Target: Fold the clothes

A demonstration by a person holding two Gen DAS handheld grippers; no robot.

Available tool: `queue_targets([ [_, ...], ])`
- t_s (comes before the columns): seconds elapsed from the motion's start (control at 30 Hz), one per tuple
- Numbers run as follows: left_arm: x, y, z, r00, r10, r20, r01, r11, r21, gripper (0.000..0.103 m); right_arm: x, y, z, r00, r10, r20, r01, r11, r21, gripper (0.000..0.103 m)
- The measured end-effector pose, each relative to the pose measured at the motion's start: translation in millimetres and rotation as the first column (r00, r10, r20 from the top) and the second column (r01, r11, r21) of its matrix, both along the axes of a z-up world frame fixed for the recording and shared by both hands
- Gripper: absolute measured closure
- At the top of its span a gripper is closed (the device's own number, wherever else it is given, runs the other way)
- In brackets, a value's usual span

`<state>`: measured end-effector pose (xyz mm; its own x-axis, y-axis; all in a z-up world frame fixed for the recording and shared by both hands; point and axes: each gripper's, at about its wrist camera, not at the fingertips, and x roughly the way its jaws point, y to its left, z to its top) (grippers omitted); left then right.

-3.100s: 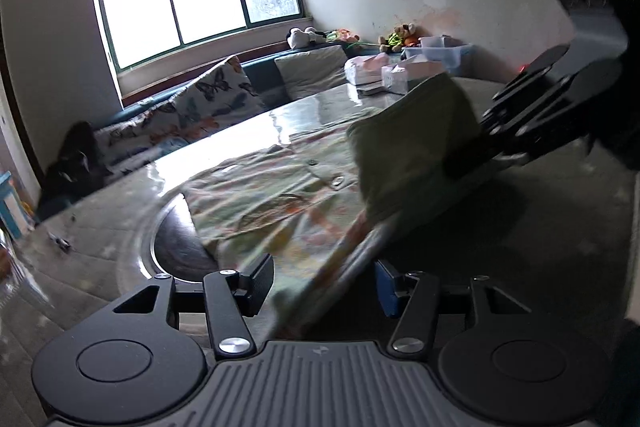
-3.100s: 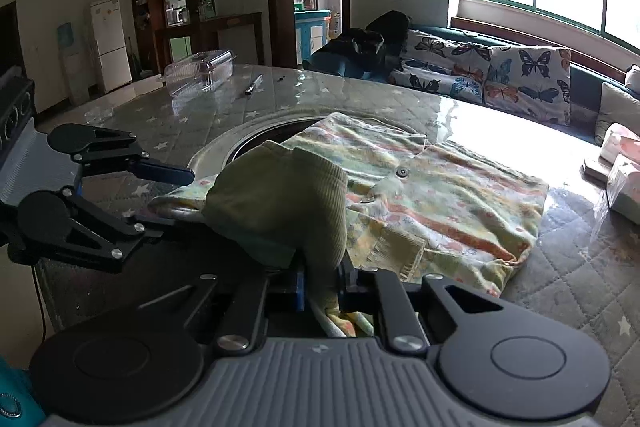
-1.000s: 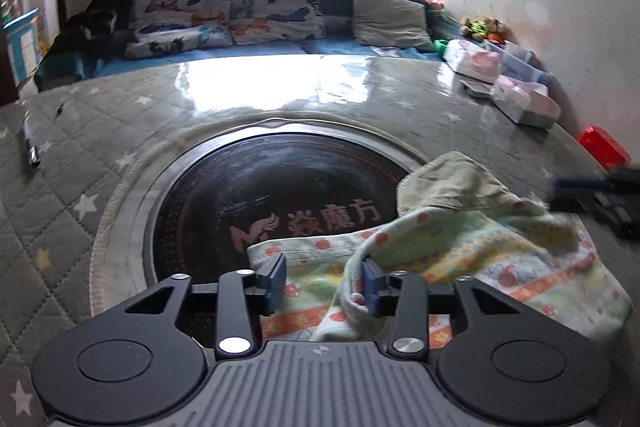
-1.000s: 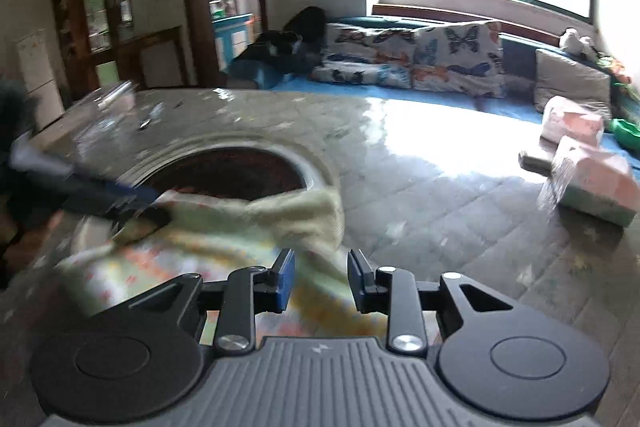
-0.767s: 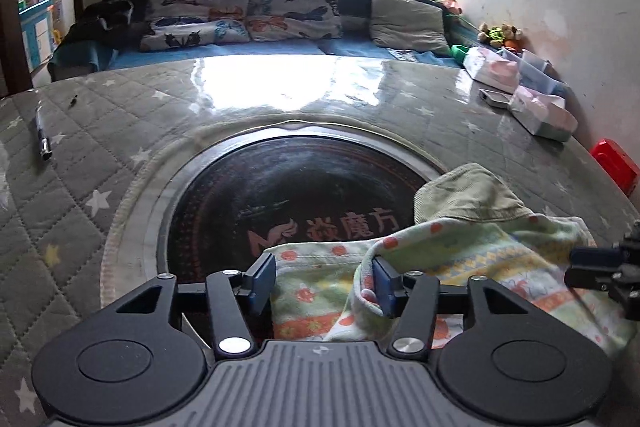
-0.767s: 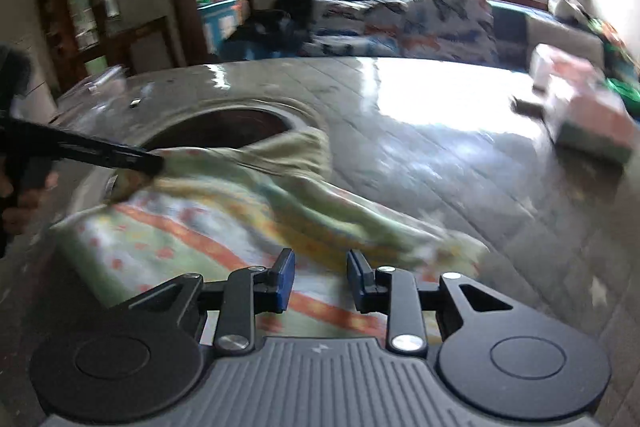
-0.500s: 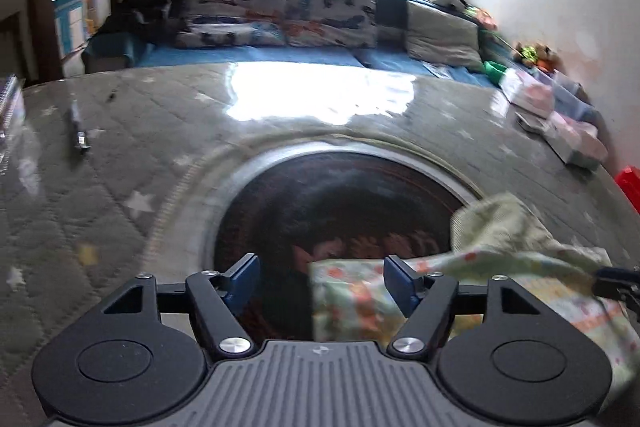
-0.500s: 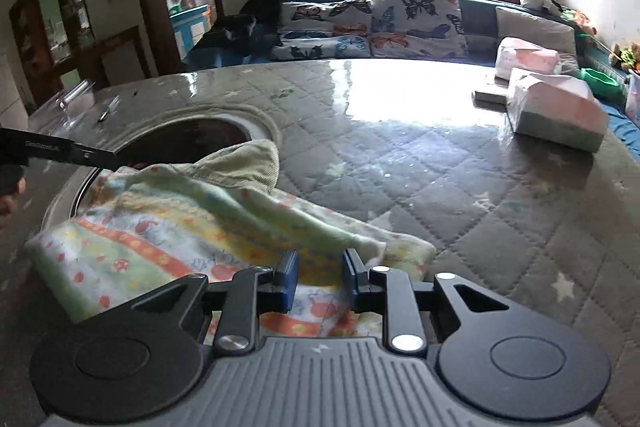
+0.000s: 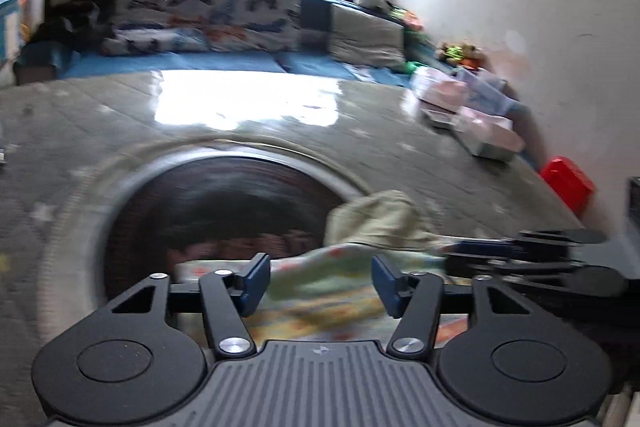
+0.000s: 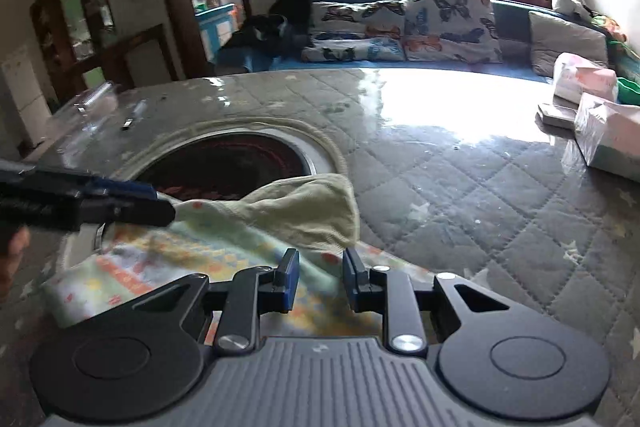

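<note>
A folded, pastel-patterned garment [image 10: 192, 259] with a pale green cuff [image 10: 316, 207] lies on the quilted table, partly over the dark round inset. In the left wrist view the garment [image 9: 336, 283] lies just beyond my left gripper [image 9: 320, 283], whose jaws are wide open and hold nothing. My right gripper [image 10: 319, 279] is open and empty just above the garment's near edge. The left gripper's fingers [image 10: 120, 203] reach in from the left over the garment. The right gripper's fingers [image 9: 520, 259] show at the right.
The dark round inset [image 10: 224, 167] sits in the quilted table [image 10: 460, 187]. Tissue packs [image 10: 608, 135] and a red box [image 9: 568, 183] stand at the table's right side. A clear lidded box [image 10: 96, 99] and a small pen-like object [image 10: 132, 119] lie far left. A sofa with butterfly cushions [image 10: 400, 27] is behind.
Both grippers let go of the garment, which now lies folded on the table. My left gripper opened wide and drew back; my right gripper opened a little more.
</note>
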<state>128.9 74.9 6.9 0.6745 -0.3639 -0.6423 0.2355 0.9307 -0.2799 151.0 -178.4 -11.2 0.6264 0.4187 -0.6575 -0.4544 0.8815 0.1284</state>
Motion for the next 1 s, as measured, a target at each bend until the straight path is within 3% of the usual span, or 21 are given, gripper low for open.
queue_targets([
  [0.27, 25.3, -26.2, -22.2, 0.998, -0.027, -0.051, 0.026, 1.000, -0.017, 0.055, -1.5, -5.0, 2.7, 1.000, 0.005, 0.030, -0.005, 1.000, -0.024, 0.079],
  [0.47, 24.9, -17.8, -23.1, 0.999, 0.013, -0.047, -0.015, 0.999, -0.046, 0.055, -37.9, 8.4, 18.8, 0.988, 0.135, 0.079, -0.133, 0.991, -0.027, 0.079],
  [0.73, -32.7, -19.8, 1.2, 0.997, -0.054, 0.053, 0.054, 0.998, -0.008, 0.055, -73.2, 30.8, 12.8, 0.964, 0.248, 0.092, -0.244, 0.968, -0.057, 0.079],
  [1.0, -84.1, -29.3, -12.0, 0.993, -0.082, 0.087, 0.080, 0.997, 0.024, 0.055, -104.6, 36.6, -2.3, 0.953, 0.274, 0.126, -0.263, 0.960, -0.099, 0.079],
])
